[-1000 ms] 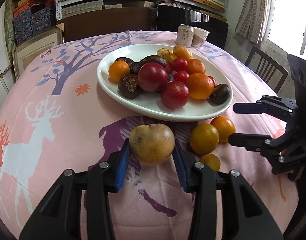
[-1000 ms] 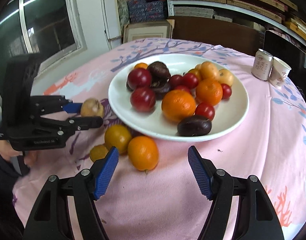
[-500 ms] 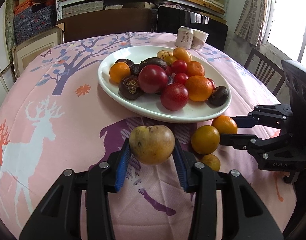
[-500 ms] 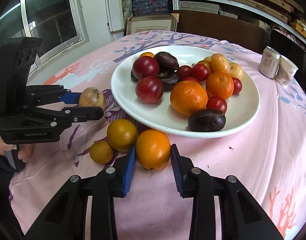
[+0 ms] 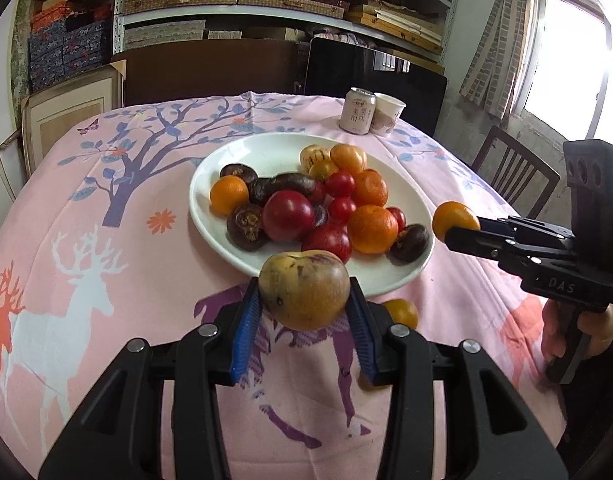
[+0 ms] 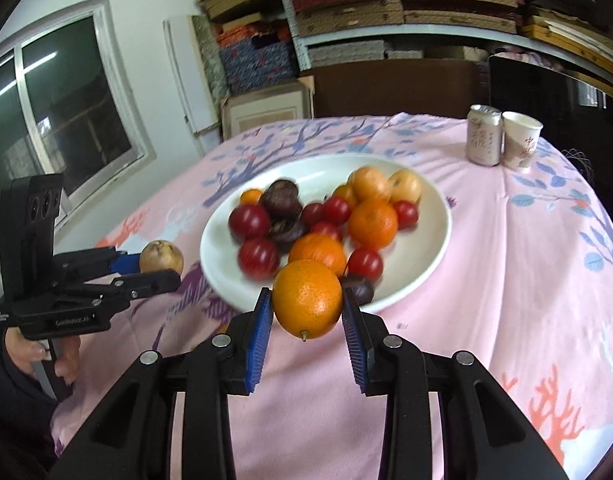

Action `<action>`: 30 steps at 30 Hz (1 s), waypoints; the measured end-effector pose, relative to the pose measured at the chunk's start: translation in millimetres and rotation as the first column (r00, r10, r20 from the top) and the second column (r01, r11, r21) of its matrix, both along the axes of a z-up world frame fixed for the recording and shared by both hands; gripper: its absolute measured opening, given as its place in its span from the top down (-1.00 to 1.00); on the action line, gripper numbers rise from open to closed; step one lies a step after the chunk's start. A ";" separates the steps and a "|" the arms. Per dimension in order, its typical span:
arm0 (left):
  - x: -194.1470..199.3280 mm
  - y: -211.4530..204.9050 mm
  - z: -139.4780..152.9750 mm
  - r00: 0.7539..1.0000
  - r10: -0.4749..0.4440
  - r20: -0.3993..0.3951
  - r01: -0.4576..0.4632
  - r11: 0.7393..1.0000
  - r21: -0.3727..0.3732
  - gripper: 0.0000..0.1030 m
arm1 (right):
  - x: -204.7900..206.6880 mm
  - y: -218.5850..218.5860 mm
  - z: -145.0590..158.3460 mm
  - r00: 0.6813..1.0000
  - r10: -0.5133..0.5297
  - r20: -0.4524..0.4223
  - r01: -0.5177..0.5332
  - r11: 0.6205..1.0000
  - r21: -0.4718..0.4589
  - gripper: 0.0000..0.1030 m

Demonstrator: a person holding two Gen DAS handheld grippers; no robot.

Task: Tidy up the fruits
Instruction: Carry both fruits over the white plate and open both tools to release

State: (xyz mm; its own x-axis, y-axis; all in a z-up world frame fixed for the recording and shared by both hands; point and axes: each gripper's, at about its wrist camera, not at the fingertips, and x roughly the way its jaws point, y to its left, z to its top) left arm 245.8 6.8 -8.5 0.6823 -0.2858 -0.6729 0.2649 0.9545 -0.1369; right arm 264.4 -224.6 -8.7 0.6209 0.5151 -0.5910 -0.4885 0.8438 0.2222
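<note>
A white plate point(image 5: 274, 152) point(image 6: 434, 236) heaped with oranges, red plums and dark fruits sits mid-table. My left gripper point(image 5: 304, 300) is shut on a yellow-brown fruit point(image 5: 304, 290) point(image 6: 161, 257) and holds it above the cloth at the plate's near rim. My right gripper point(image 6: 307, 308) is shut on an orange point(image 6: 308, 299) point(image 5: 454, 220), lifted off the table beside the plate's right edge. A small orange point(image 5: 402, 312) lies on the cloth under the left fingers, another is partly hidden behind them.
A drink can point(image 5: 357, 111) point(image 6: 483, 135) and a paper cup point(image 5: 387, 114) point(image 6: 520, 140) stand behind the plate. A wooden chair point(image 5: 514, 176) is at the table's right. Shelves and boxes line the back wall.
My right gripper shut on the orange and lifted it off the table beside the plate. My left gripper rose and moved forward with the yellow-brown fruit.
</note>
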 end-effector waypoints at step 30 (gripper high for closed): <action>-22.4 -32.8 -30.7 0.988 -0.135 -0.080 0.145 0.982 0.123 -0.42 | 12.4 -40.3 3.0 0.977 -0.194 0.085 0.187 0.979 0.076 -0.30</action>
State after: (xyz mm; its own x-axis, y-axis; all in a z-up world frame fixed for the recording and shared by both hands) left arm 223.4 -26.0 -39.2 0.5908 -0.2833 -0.7555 0.3910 0.9195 -0.0390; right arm 276.8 -264.8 -5.7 0.7610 0.4186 -0.4956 -0.3410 0.9080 0.2433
